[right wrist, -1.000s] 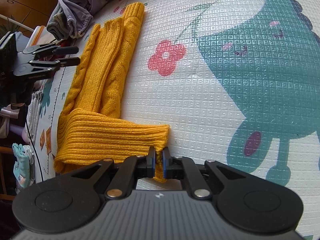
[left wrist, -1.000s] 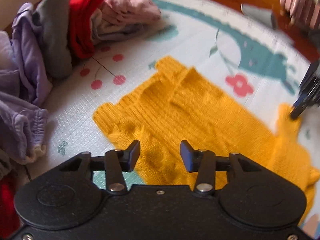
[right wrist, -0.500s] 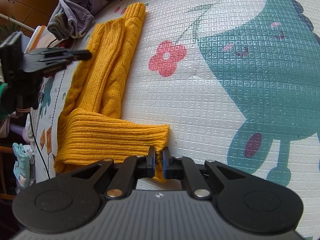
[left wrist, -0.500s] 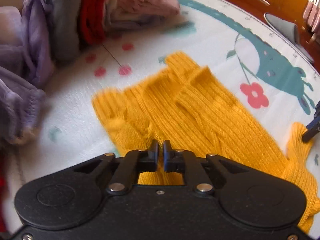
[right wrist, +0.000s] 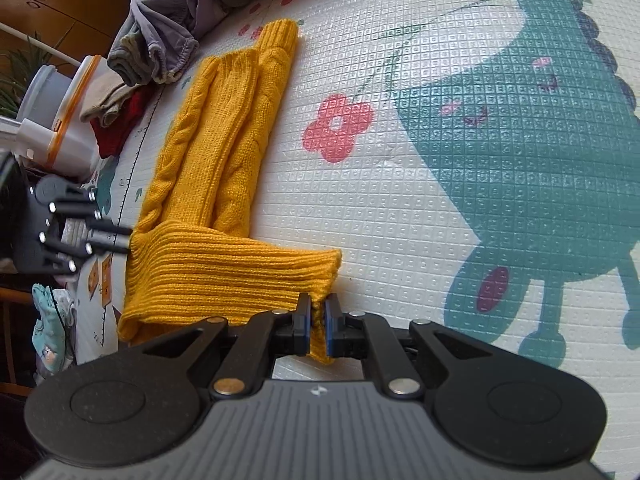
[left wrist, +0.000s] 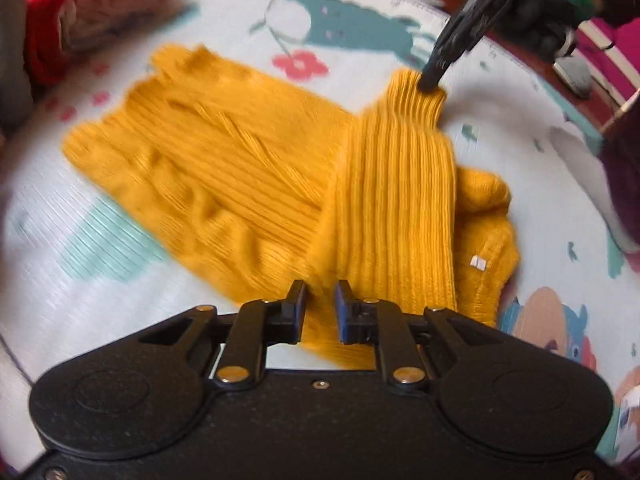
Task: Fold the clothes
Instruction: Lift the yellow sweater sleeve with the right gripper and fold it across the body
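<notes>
Yellow knit sweater [right wrist: 224, 168] mid-fold on play mat [right wrist: 400, 200].
Right gripper [right wrist: 316, 322] pinches ribbed hem corner, anchoring it; left gripper [left wrist: 320, 304], narrow and opening, straddles opposite hem edge, apparently unpinched.

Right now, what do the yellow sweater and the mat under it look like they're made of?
Yellow sweater: chunky knit, likely wool or acrylic yarn; matte, with ribbed bands and cable twists visible. The fibre itself can't be told.
Mat: probably soft foam or vinyl play mat; the surface is embossed with a small square grid, printed with cartoon shapes, and has a slight sheen.
</notes>
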{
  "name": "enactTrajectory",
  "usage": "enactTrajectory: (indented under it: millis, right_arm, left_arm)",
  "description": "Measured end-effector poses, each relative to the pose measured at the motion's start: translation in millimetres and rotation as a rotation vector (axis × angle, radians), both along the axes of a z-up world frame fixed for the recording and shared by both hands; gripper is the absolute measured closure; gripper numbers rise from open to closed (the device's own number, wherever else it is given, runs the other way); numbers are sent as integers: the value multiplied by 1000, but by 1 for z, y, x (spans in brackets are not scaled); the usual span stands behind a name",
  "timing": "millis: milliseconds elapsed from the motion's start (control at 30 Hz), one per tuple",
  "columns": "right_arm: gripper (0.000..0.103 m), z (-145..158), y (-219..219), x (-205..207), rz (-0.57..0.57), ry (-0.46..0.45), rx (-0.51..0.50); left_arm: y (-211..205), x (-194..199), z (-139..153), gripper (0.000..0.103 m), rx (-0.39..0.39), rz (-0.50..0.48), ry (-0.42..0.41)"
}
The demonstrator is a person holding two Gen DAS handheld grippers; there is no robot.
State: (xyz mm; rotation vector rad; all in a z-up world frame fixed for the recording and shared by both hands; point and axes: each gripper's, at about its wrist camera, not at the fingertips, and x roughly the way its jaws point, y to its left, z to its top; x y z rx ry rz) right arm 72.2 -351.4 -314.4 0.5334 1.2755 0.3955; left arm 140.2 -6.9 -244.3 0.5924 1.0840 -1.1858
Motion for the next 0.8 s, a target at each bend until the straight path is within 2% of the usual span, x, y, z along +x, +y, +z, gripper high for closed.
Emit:
enactTrajectory:
  millis: [33, 100, 267, 367, 467, 533, 667, 733, 800]
  right_arm:
    - [94, 1, -2, -2, 0, 2, -1]
    - [94, 1, -3, -4, 6, 7, -18]
    - [94, 6, -11, -7, -6, 3, -11]
    - [94, 13, -14, -7, -10, -9, 24]
    - [95, 24, -18, -8, -19, -23, 76]
    - [95, 33, -21, -8, -41, -36, 109]
    - [95, 54, -30, -9, -93, -67, 172]
    - [95, 64, -33, -9, -122, -74, 212]
    - [95, 71, -32, -8, -141, -73, 254]
  left_arm:
    - [-4, -6, -9, 90, 2, 24, 7]
    - [-8, -10, -15, 88, -49, 67, 12]
    - [-5, -17, 2, 88, -27, 36, -33]
    - [0, -25, -1, 88, -39, 80, -42]
    - [0, -38, -13, 80, -61, 111, -88]
    - [-3, -35, -6, 80, -33, 105, -78]
    - [9, -40, 25, 79, -76, 70, -86]
    - [16, -57, 33, 75, -89, 52, -90]
    - [22, -76, 36, 50, -103, 47, -102]
